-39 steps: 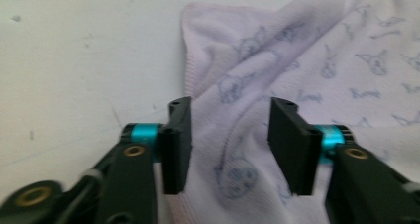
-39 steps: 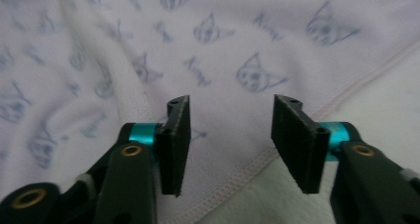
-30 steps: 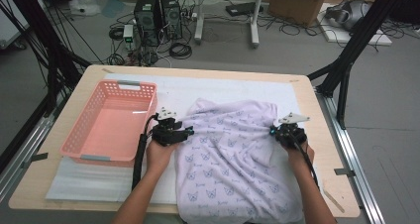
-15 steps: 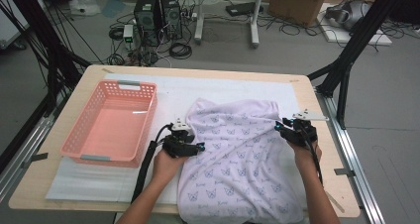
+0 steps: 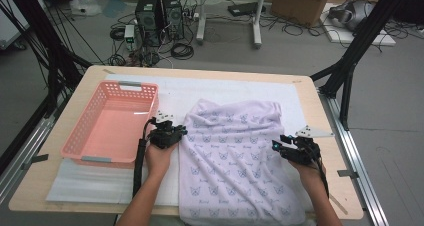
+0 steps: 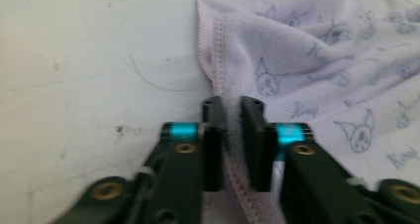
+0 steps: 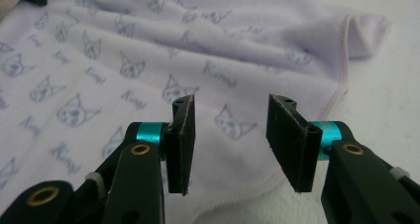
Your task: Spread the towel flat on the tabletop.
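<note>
While our left gripper clamps the towel's hem beside the pink basket, our right gripper hangs released over the far edge, ready to pinch.

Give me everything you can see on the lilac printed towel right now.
The lilac terry towel with a cat-face print lies spread and wrinkled on the white table mat, its near end hanging over the table's front edge. A pink stitched hem runs along its edges. The far right corner is folded over. The left gripper pinches its left hem between nearly closed jaws. The right gripper hovers open over the right edge.
</note>
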Tool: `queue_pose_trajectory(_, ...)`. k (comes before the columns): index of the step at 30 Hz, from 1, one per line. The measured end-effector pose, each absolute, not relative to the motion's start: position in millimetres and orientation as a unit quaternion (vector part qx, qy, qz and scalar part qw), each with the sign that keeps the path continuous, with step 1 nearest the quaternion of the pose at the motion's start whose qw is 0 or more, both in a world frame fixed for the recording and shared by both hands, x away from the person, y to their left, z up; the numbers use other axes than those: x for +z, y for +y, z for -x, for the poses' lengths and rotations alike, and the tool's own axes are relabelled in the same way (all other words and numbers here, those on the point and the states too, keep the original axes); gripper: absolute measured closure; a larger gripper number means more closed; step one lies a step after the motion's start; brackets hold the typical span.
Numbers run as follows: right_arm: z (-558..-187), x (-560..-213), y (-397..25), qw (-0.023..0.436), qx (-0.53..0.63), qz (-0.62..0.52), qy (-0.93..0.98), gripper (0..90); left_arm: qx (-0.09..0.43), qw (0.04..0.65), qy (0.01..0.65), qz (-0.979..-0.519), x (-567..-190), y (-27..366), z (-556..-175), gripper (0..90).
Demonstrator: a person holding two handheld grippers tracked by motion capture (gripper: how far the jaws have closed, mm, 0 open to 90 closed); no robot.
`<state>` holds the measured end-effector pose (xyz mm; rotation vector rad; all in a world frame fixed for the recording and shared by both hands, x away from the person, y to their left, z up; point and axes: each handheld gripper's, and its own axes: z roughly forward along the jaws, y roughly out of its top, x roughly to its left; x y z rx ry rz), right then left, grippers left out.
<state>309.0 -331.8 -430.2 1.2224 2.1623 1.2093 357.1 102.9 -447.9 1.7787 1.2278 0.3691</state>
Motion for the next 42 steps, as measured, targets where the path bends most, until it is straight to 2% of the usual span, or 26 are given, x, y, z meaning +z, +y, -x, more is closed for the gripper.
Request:
queue_pose_trajectory(2, -303, -432, -333, 0.181, 0.432, -0.435, 0.769, 52.2, 0.132, 0.460, 0.490, -0.729, -446, 101, -354, 52.6)
queue_pose_trajectory(3, -301, -433, -334, 0.180, 0.429, -0.434, 0.771, 51.8, 0.134, 0.458, 0.482, -0.735, -445, 100, -351, 48.7)
queue_pose_trajectory(7, -292, -433, -336, 0.176, 0.422, -0.437, 0.774, 49.6, 0.125, 0.474, 0.471, -0.733, -443, 103, -337, 43.6)
queue_pose_trajectory(13, -288, -432, -336, 0.161, 0.426, -0.445, 0.771, 47.3, 0.096, 0.460, 0.459, -0.754, -452, 106, -320, 42.1)
queue_pose_trajectory(16, -291, -440, -326, 0.162, 0.399, -0.440, 0.788, 47.3, 0.101, 0.459, 0.457, -0.756, -453, 105, -316, 39.9)
queue_pose_trajectory(17, -293, -443, -322, 0.173, 0.384, -0.437, 0.794, 49.3, 0.113, 0.453, 0.451, -0.761, -453, 101, -314, 41.0)
queue_pose_trajectory(18, -295, -448, -319, 0.180, 0.366, -0.438, 0.801, 51.8, 0.116, 0.447, 0.437, -0.772, -452, 99, -312, 48.1)
queue_pose_trajectory(19, -296, -449, -317, 0.188, 0.367, -0.441, 0.797, 57.3, 0.131, 0.436, 0.431, -0.779, -452, 95, -310, 60.4)
queue_pose_trajectory(20, -297, -448, -316, 0.194, 0.364, -0.441, 0.797, 64.1, 0.151, 0.423, 0.425, -0.786, -452, 91, -308, 68.3)
queue_pose_trajectory(21, -298, -448, -315, 0.197, 0.364, -0.435, 0.800, 76.5, 0.154, 0.420, 0.422, -0.789, -451, 89, -309, 82.8)
queue_pose_trajectory(23, -302, -448, -314, 0.201, 0.365, -0.432, 0.800, 85.2, 0.149, 0.414, 0.437, -0.785, -448, 92, -314, 85.0)
queue_pose_trajectory(28, -313, -449, -330, 0.228, 0.382, -0.483, 0.754, 86.0, 0.176, 0.418, 0.480, -0.750, -448, 106, -329, 87.5)
queue_pose_trajectory(30, -316, -450, -340, 0.197, 0.409, -0.506, 0.733, 85.6, 0.166, 0.424, 0.483, -0.747, -451, 109, -331, 87.3)
queue_pose_trajectory(32, -313, -447, -344, 0.204, 0.409, -0.504, 0.732, 85.5, 0.176, 0.427, 0.477, -0.748, -450, 108, -329, 86.5)
queue_pose_trajectory(33, -311, -446, -345, 0.213, 0.403, -0.501, 0.735, 81.5, 0.174, 0.434, 0.474, -0.746, -450, 108, -328, 84.1)
queue_pose_trajectory(35, -305, -444, -348, 0.224, 0.401, -0.503, 0.732, 69.3, 0.163, 0.445, 0.481, -0.737, -450, 112, -326, 64.2)
queue_pose_trajectory(36, -301, -443, -351, 0.221, 0.409, -0.504, 0.728, 64.7, 0.153, 0.456, 0.478, -0.735, -450, 115, -323, 62.1)
queue_pose_trajectory(38, -290, -439, -356, 0.210, 0.430, -0.503, 0.720, 62.0, 0.133, 0.468, 0.477, -0.732, -450, 120, -314, 50.6)
queue_pose_trajectory(42, -272, -433, -358, 0.201, 0.435, -0.476, 0.738, 57.6, 0.109, 0.488, 0.460, -0.734, -452, 131, -291, 45.0)
